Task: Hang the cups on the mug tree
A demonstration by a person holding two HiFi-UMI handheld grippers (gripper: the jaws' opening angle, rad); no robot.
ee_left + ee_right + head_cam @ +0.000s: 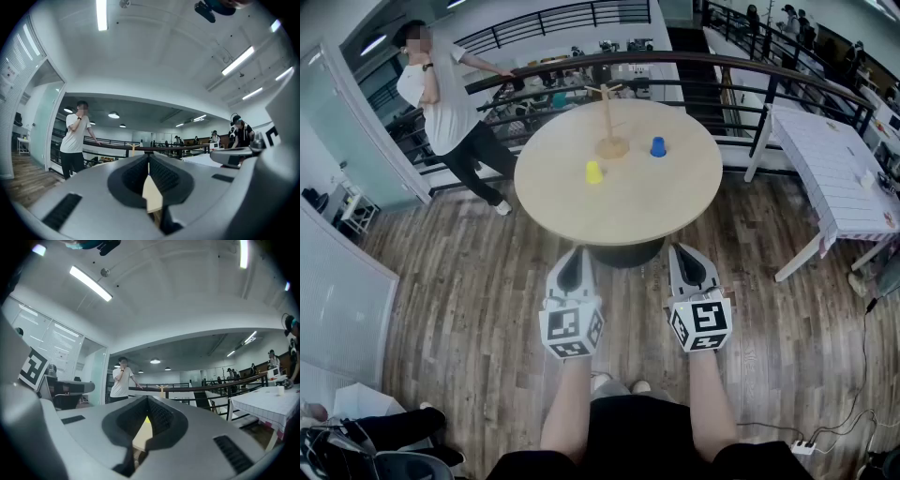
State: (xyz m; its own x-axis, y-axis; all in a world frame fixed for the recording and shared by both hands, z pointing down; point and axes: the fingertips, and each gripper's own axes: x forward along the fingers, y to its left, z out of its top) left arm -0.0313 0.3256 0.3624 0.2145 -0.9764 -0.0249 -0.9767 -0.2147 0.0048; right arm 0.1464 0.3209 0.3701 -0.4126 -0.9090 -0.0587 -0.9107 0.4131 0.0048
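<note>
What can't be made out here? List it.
- small yellow plastic cup and small blue plastic cup: handles too small, head view.
- wooden mug tree: peg count too small, head view.
- Blue cup: hidden behind jaws, both gripper views.

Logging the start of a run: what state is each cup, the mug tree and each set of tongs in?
Yellow cup: on the table, unhung.
Blue cup: on the table, unhung.
Mug tree: upright, pegs bare.
Left tongs: shut, empty.
Right tongs: shut, empty.
</note>
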